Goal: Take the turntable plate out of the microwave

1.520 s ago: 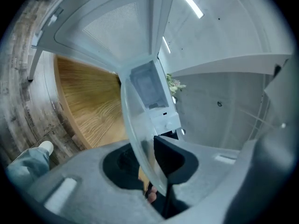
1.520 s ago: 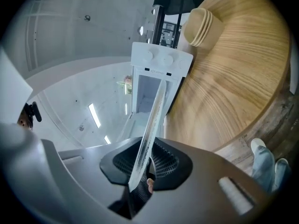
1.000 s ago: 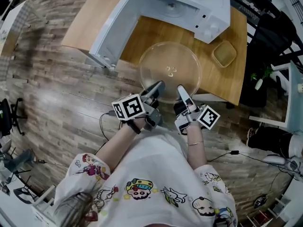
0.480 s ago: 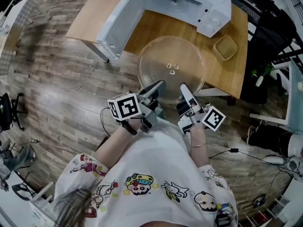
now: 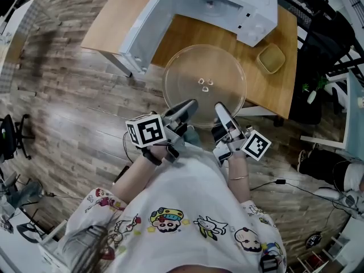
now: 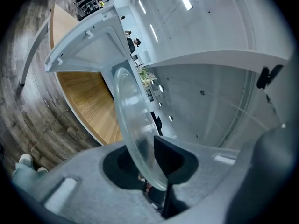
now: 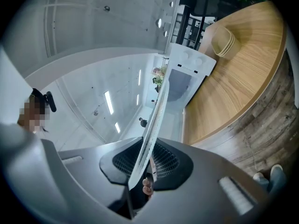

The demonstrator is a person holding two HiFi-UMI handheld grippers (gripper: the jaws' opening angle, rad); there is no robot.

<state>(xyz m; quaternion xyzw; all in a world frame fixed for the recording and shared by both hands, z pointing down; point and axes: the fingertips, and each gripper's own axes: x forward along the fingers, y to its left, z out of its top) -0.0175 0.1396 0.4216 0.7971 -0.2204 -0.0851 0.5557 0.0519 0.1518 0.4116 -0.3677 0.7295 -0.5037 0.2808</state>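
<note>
Plank floor (image 5: 68, 112) all round, with wooden bench (image 5: 273, 90) set on it. Carried white microwave (image 5: 227, 4) at far edge, door (image 5: 142, 24) swung wide open to left, plus small tan bowl (image 5: 269, 58) near right side. Held out of microwave: clear glass plate (image 5: 205, 84), roughly level, over front part of bench. Gripped at near rim by both tools: left hand-held gripper (image 5: 185, 108) clamped on rim, right hand-held gripper (image 5: 220, 111) clamped just beside it. Showed rim pinched between jaws in each gripper view. Pointed toward microwave, both.
</note>
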